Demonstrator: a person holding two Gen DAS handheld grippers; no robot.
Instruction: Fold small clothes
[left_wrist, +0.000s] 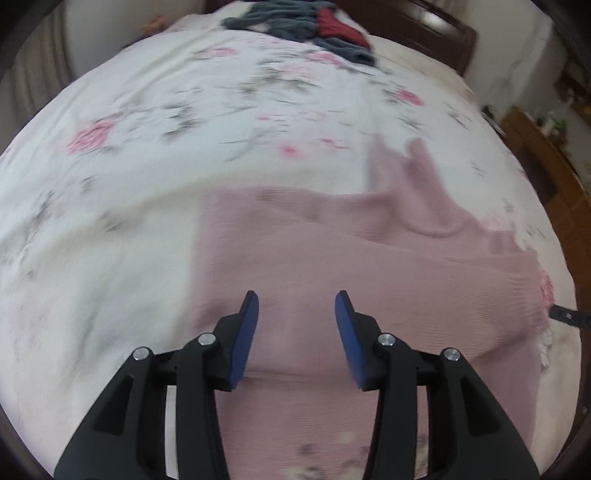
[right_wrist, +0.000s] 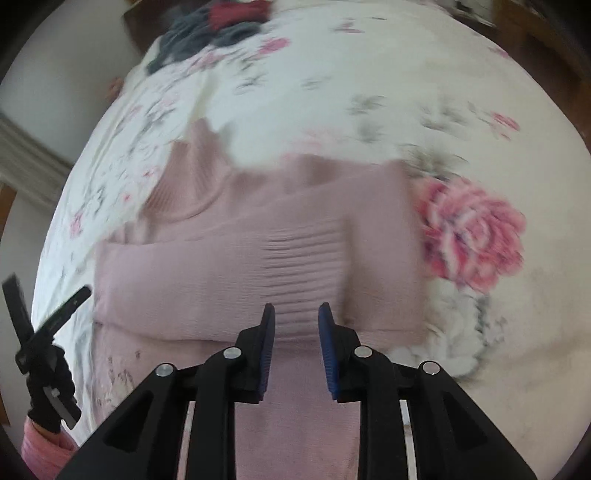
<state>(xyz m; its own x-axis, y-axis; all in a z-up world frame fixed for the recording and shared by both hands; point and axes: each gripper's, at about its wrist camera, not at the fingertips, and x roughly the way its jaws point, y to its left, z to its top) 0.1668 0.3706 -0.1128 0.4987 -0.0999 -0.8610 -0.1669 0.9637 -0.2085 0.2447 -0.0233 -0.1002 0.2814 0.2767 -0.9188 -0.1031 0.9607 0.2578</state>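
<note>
So, left gripper (left_wrist: 296, 301) hovers over the pink knit sweater (left_wrist: 332, 251), jaws spread wide with nothing between them; blue pads (left_wrist: 243, 339) hang just above the fabric, contact unclear (blurry frame). Sweater lies flat on the floral bedspread (left_wrist: 129, 166), partly folded, with a sleeve or collar part sticking up toward the far right. Its straight left edge runs just left of the left finger.

Right gripper (right_wrist: 295, 306) sits over the same sweater (right_wrist: 229, 266), jaws narrower but still parted, gripping nothing. Ribbed band of the knit lies directly ahead of the tips, sweater's bulk spreading left and forward. At the right view's left edge the other gripper shows, held by a gloved hand (right_wrist: 48, 384) with a pink sleeve (right_wrist: 40, 443) below it.

No brand, label or readable writing anywhere.

Around: heap of dark grey and red clothes (left_wrist: 303, 26) at the far end of the bed, well apart from the sweater. Big pink rose print (right_wrist: 476, 229) just right of the sweater. Dark wood headboard (left_wrist: 436, 33) behind, brown wooden furniture (left_wrist: 543, 162) far right. Nothing blocks either gripper.
</note>
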